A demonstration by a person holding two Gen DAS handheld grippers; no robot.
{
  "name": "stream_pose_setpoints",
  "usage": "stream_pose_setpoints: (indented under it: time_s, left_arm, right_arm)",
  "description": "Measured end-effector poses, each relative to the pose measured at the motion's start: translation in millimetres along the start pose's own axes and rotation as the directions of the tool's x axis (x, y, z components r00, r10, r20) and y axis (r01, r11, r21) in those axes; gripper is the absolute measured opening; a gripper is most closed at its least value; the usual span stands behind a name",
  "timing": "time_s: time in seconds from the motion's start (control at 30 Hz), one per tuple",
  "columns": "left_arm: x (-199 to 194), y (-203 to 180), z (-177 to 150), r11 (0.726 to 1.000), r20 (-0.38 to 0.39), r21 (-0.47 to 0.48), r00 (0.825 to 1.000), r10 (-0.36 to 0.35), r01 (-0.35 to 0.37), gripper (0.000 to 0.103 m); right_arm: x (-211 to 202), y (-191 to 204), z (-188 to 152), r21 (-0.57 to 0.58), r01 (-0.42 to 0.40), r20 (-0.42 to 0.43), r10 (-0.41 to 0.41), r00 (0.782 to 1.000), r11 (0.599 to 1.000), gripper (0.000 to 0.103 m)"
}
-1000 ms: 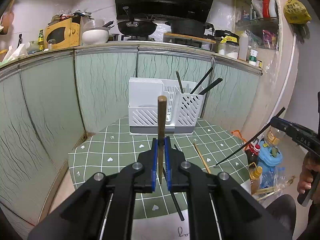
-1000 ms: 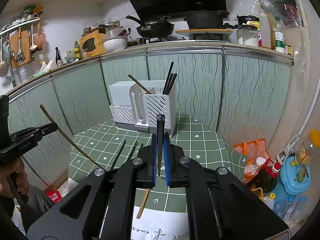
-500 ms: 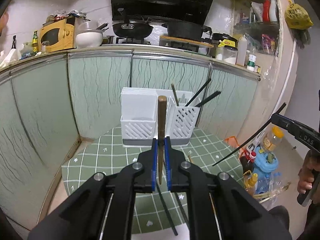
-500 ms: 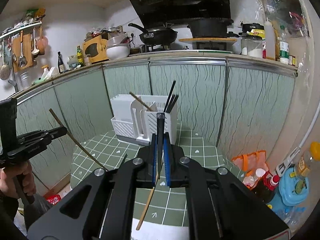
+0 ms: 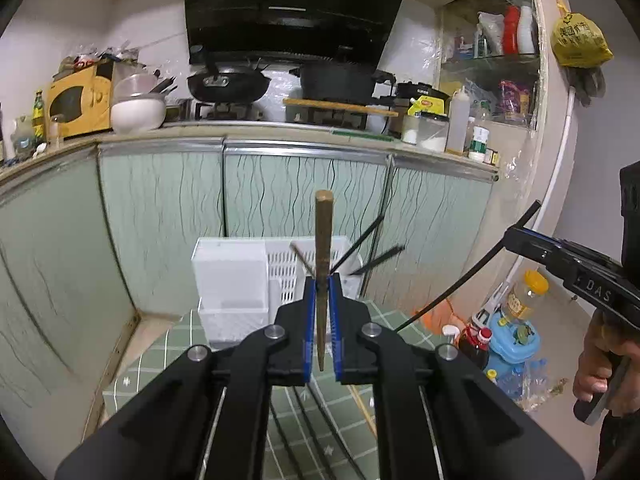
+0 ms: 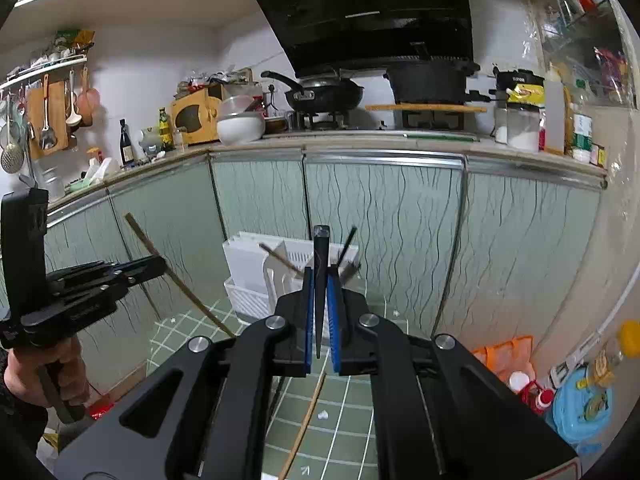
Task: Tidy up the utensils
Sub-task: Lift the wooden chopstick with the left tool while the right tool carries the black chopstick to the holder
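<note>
Chopsticks are in both claws: the left gripper [image 5: 320, 320] is clamped on a brown wooden chopstick [image 5: 322, 240] that stands nearly upright between its blue pads, and the right gripper [image 6: 320, 316] is clamped on a black chopstick [image 6: 320, 256] held the same way. Straight ahead of and below each claw sits the white utensil caddy [image 5: 232, 276] on the green checked table [image 6: 352, 412], its slotted compartment already holding a few sticks that lean out to the right. More chopsticks lie on the table beneath the claws, among them a loose wooden one [image 6: 304, 424] under the right gripper.

We judge the step in hand to be carrying both sticks to the caddy's slotted compartment. To do it well, we should bring each claw over that compartment in turn, not together, so the two tools do not crowd each other. We should tip each stick's lower end clear of the sticks already leaning there, lower it inside the wall, and only then part the pads, so it drops in and does not bounce off the rim.
</note>
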State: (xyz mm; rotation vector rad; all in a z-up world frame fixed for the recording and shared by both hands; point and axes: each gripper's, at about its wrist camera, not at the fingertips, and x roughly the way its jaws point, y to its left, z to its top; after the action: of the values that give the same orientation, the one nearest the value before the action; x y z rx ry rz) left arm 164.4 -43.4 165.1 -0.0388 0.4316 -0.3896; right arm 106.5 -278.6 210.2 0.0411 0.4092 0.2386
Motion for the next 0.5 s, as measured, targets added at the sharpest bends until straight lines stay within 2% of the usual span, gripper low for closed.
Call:
stream_pose_setpoints:
  time_s: [0.3,0.5]
  left_arm:
    - [25,-1,48,1.0,0.033,-0.01,0.999,-0.016,0.016,0.006]
    - [48,-3,78,1.0,0.058,0.006,0.998,-0.011,0.01,0.006]
  right_arm:
    - [27,-2,54,-0.012,-0.008,0.037,0.008,0.999,1.0,0.006]
    - [57,-6,73,-0.026,-0.005,0.031,0.006,0.999,1.0,0.006]
